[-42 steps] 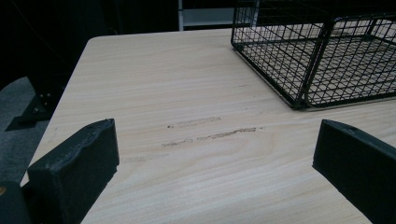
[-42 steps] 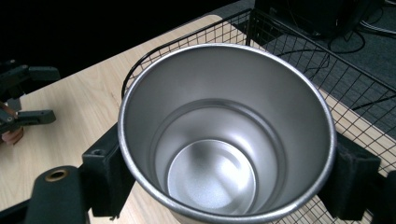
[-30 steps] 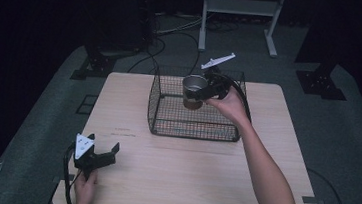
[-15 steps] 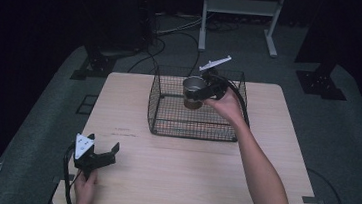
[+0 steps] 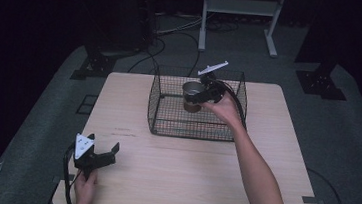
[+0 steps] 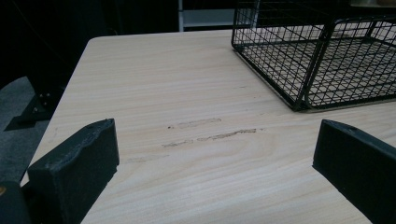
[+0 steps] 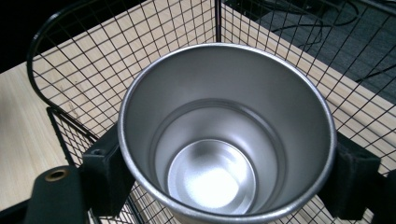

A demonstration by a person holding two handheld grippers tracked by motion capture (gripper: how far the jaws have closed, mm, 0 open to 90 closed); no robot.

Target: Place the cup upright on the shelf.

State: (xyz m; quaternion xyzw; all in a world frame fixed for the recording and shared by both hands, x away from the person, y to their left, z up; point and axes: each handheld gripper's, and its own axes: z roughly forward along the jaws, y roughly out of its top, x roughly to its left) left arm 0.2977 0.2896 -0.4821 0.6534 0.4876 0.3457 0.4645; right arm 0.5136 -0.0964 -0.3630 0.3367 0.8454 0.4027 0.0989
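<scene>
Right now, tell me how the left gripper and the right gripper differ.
The left gripper is open and holds nothing; the right gripper is shut on a steel cup. The left gripper sits low at the table's near left corner; the right gripper is raised over the wire basket at the far side. Both have black jaws and a grey plate on top.

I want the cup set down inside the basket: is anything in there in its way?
Nothing visible: the right hand-held gripper holds the cup above the wire basket, whose mesh floor looks bare.
</scene>
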